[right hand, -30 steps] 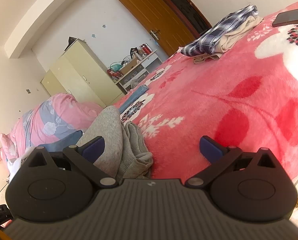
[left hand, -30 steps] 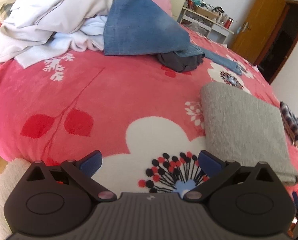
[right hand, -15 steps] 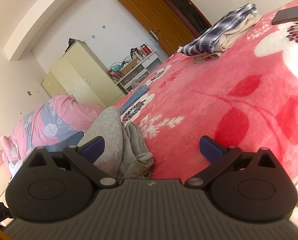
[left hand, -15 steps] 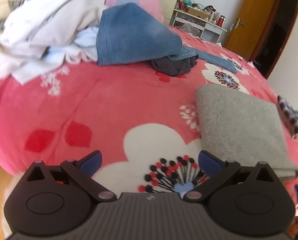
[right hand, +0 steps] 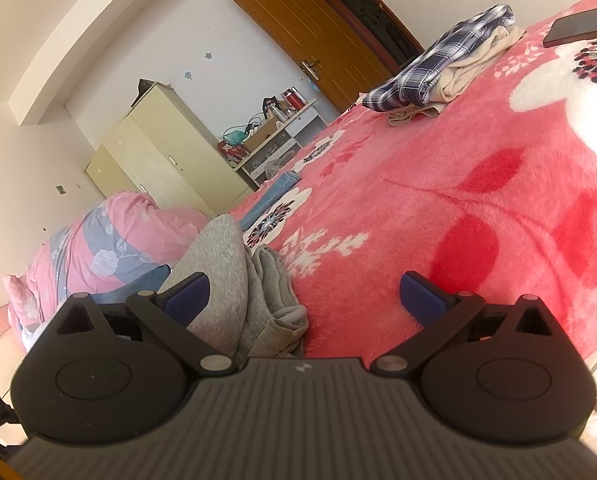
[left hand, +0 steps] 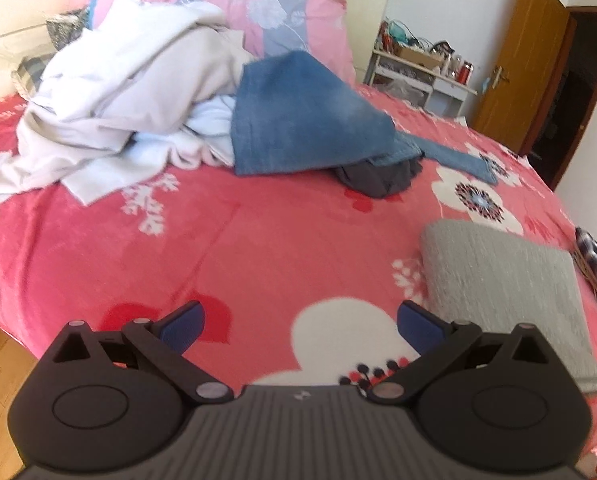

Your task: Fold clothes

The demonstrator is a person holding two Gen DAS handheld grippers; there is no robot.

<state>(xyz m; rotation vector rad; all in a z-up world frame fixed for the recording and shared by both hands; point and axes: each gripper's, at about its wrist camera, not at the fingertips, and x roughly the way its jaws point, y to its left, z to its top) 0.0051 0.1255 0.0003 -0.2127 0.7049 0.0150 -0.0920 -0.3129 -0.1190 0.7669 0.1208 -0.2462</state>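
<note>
Left wrist view: I am looking along my left tongs (left hand: 300, 322), which are standing wide open and holding nothing, hovering over the near edge of the bed (left hand: 258, 232). One folded grey garment (left hand: 502, 288) is lying flat just to the right of the tongs, its long axis running away from me. Well ahead and to the left, a loose heap (left hand: 138, 96) is lying by the pillows: I am counting one pair of blue jeans (left hand: 310, 124), one dark grey piece (left hand: 378, 178) under the jeans' edge, and what I am guessing are two or three pale garments, too tangled to separate. The heap is lying nearer this left hand.

Right wrist view: my right tongs (right hand: 302, 298) are also standing wide open and empty, with the grey garment (right hand: 234, 280) sitting right at the left fingertip, its folded layers facing me. Far across the blanket I am seeing one stack of a plaid shirt (right hand: 438, 66) over a beige piece (right hand: 470, 68), and one dark phone (right hand: 582, 24) beyond it.
</note>
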